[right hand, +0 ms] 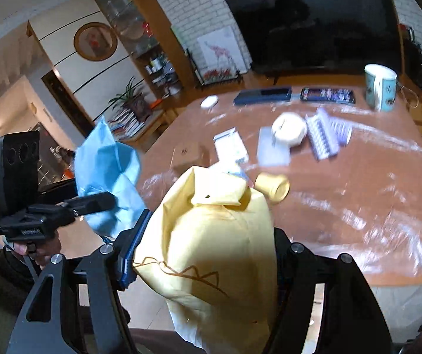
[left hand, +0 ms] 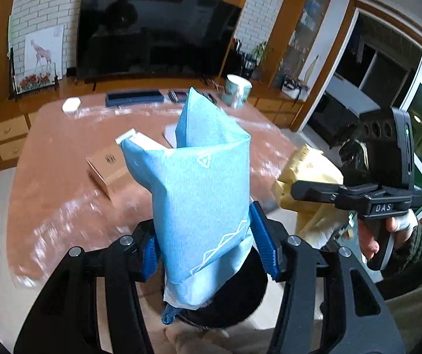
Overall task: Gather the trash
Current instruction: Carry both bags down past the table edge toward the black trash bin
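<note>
My left gripper (left hand: 208, 253) is shut on a blue paper packet (left hand: 199, 183) and holds it upright above the near edge of the brown table (left hand: 63, 183). It also shows in the right wrist view (right hand: 107, 177). My right gripper (right hand: 205, 253) is shut on a yellow paper packet (right hand: 211, 236), held above the table's near edge. The yellow packet shows at the right in the left wrist view (left hand: 308, 177). A yellow paper cup (right hand: 273, 187) lies on its side on the table just beyond it.
On the table lie a small cardboard box (left hand: 107, 168), white wrappers (right hand: 231, 147), a white round container (right hand: 289, 128), a blister pack (right hand: 323, 138), a phone (right hand: 327, 94), a dark case (right hand: 262, 94) and a mug (right hand: 380, 87). A television (left hand: 155, 32) stands behind.
</note>
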The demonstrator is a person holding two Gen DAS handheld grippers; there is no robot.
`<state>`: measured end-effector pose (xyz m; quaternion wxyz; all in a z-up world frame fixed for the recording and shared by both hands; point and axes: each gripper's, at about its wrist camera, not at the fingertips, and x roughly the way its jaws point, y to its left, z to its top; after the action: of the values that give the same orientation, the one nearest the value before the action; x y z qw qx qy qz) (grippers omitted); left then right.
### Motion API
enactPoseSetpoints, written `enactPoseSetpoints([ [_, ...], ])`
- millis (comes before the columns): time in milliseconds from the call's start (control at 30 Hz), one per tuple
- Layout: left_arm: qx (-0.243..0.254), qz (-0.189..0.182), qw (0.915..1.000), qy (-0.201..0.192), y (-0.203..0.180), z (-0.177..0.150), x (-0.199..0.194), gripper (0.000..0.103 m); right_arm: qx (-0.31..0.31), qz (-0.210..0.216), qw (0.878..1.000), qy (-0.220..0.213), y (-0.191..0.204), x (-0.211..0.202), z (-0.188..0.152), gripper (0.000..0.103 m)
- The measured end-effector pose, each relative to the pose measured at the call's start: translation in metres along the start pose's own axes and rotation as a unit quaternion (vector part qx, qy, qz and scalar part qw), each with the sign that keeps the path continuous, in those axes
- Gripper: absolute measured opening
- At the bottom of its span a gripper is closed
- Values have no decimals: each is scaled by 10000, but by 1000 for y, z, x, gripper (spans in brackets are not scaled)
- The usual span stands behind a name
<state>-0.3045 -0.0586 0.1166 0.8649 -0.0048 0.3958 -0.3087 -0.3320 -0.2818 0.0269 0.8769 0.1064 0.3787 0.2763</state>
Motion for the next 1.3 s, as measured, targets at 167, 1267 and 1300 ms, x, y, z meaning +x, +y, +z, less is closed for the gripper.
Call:
enactPoseSetpoints([
  [167, 174, 115, 9993, 294, -21, -25, 13, 55, 93, -42, 9998, 181, -1, 2, -21, 66],
  [1267, 479, 383, 9849, 1616, -18, -82, 99, 55, 486, -641, 9922, 952, -34, 73, -73, 66],
  [1300, 506, 383, 9844, 1642, -17, -83, 100, 55, 491, -651, 9920, 962, -35, 74, -73, 66],
])
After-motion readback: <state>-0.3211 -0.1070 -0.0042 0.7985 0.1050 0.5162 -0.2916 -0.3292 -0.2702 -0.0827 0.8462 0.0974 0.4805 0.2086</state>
